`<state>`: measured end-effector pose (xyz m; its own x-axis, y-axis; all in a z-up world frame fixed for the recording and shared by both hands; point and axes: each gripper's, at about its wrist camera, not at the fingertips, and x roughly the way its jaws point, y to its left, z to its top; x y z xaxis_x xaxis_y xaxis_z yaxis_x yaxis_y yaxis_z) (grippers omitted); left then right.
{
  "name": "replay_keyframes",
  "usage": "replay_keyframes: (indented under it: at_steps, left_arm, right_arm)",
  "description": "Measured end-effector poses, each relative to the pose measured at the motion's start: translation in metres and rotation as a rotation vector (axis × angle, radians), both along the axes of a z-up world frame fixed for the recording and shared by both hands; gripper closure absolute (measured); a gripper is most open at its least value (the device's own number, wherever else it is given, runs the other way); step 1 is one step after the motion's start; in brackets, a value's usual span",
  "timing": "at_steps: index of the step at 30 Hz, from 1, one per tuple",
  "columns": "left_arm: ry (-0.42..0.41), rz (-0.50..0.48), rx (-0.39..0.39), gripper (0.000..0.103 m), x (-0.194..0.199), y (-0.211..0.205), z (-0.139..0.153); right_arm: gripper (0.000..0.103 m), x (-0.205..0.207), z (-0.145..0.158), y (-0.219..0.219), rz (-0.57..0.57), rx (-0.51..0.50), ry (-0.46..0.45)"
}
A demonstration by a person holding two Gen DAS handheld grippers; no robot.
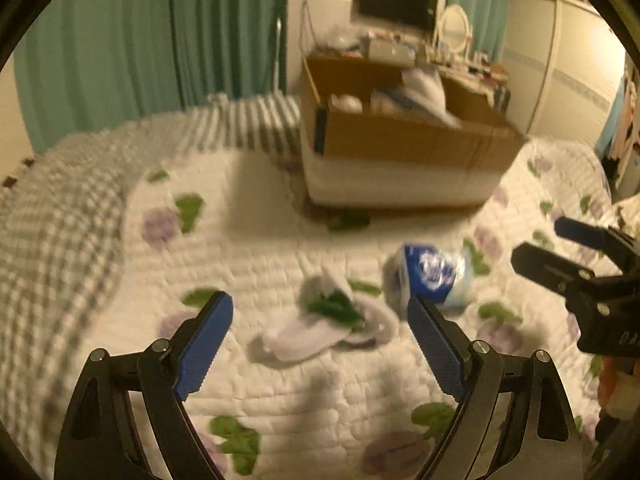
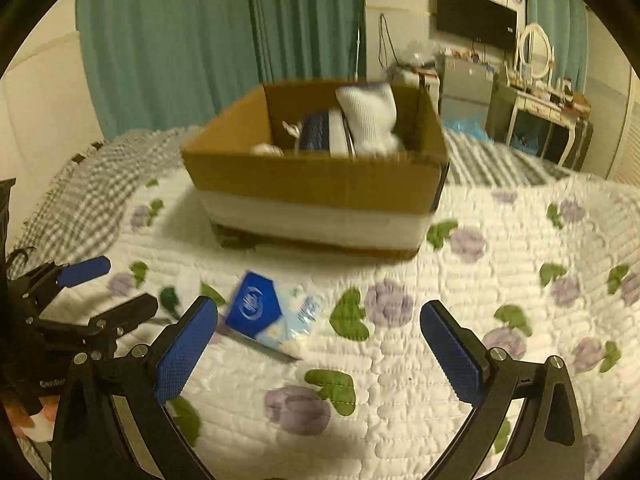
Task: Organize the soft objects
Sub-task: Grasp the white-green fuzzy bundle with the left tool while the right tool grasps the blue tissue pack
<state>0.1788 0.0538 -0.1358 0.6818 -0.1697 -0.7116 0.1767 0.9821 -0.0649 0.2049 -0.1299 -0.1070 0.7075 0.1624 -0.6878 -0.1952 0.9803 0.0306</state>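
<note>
White socks with green marks (image 1: 324, 326) lie crumpled on the flowered quilt (image 1: 280, 240), between my left gripper's (image 1: 320, 320) open blue fingers. A blue tissue pack (image 1: 430, 276) lies just right of the socks; it also shows in the right wrist view (image 2: 270, 312). A cardboard box (image 1: 400, 136) stands on the bed behind, holding white soft items (image 2: 370, 120) and a dark item. My right gripper (image 2: 318, 322) is open and empty above the quilt, the pack near its left finger. It shows at the right edge of the left wrist view (image 1: 556, 248). The left gripper shows at the lower left of the right wrist view (image 2: 108, 284).
A grey checked blanket (image 1: 56, 232) covers the left side of the bed, a striped one (image 1: 260, 120) lies behind. Teal curtains (image 1: 160, 40), a wall TV (image 1: 396, 0), a cluttered dresser with a round mirror (image 2: 536, 52) stand beyond the bed.
</note>
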Motion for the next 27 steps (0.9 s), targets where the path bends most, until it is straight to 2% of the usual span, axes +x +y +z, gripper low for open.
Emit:
replay_keyframes:
  at_steps: [5, 9, 13, 15, 16, 19, 22, 27]
  left_arm:
    - [0.065, -0.022, 0.005, 0.013, 0.012, -0.008, -0.027]
    - [0.095, -0.050, 0.017, 0.013, 0.022, -0.017, -0.039]
    - [0.108, -0.034, 0.030, 0.015, 0.030, -0.022, -0.051]
    - [0.095, -0.046, 0.041, 0.024, 0.028, -0.022, -0.052]
    - [0.084, -0.053, 0.041, 0.036, 0.026, -0.023, -0.051]
    - [0.076, -0.069, 0.020, 0.048, 0.025, -0.021, -0.047]
    - [0.065, -0.076, -0.021, 0.049, 0.023, -0.013, -0.039]
    - [0.029, -0.040, -0.024, 0.049, 0.018, 0.004, -0.020]
  right_arm:
    - [0.001, 0.011, -0.020, -0.004, -0.010, 0.005, 0.030]
    - [0.001, 0.014, -0.023, -0.008, -0.018, 0.010, 0.032]
    - [0.001, 0.012, -0.022, -0.009, -0.021, 0.024, 0.038]
    - [0.001, 0.011, -0.022, -0.009, -0.019, 0.024, 0.038]
    - [0.001, 0.011, -0.023, -0.008, -0.017, 0.025, 0.038]
    - [0.001, 0.012, -0.024, -0.006, -0.015, 0.022, 0.044]
    - [0.001, 0.014, -0.026, -0.002, -0.011, 0.006, 0.045]
    - [0.001, 0.023, -0.031, 0.007, 0.016, 0.027, 0.067]
